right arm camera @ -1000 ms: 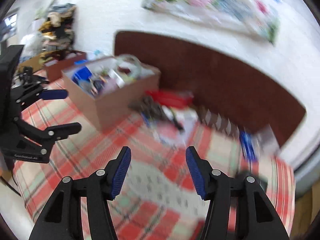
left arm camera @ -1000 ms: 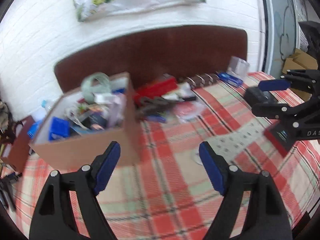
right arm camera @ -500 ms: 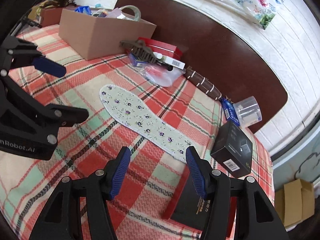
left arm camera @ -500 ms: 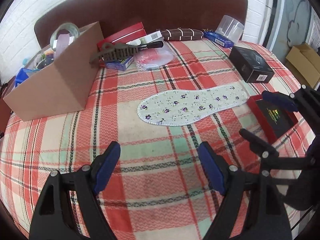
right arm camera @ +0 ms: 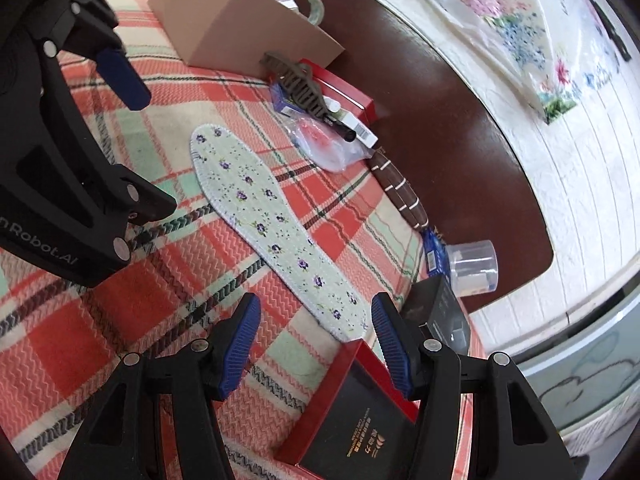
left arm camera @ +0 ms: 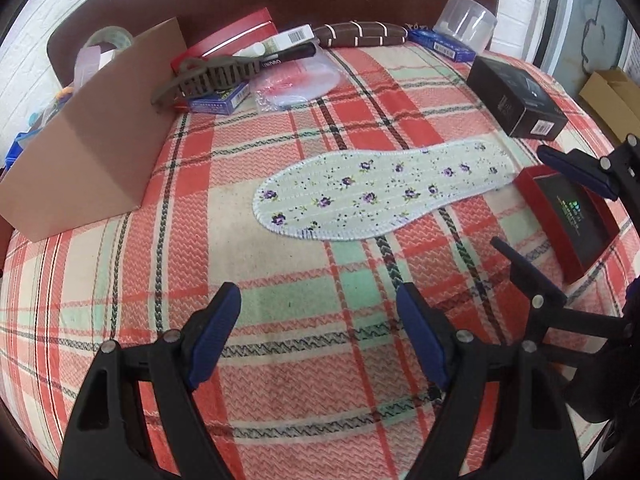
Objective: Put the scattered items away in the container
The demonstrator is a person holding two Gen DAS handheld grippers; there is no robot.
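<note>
Your left gripper (left arm camera: 320,334) hangs over bare plaid cloth (left arm camera: 280,272), jaws apart and empty. Ahead lies the flowered insole (left arm camera: 384,196), with the cardboard box (left arm camera: 92,156) to its left (already holding odds and ends). Your right gripper (left arm camera: 560,208) reaches in over the red tray (left arm camera: 568,216).

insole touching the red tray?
Touching. Right wrist view: the insole's end lies over the red tray's corner; left wrist view shows no gap either.

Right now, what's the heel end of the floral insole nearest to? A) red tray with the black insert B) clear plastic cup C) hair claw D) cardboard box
A: the floral insole ends right beside the corner of the red tray, while the other three things sit farther off.
</note>
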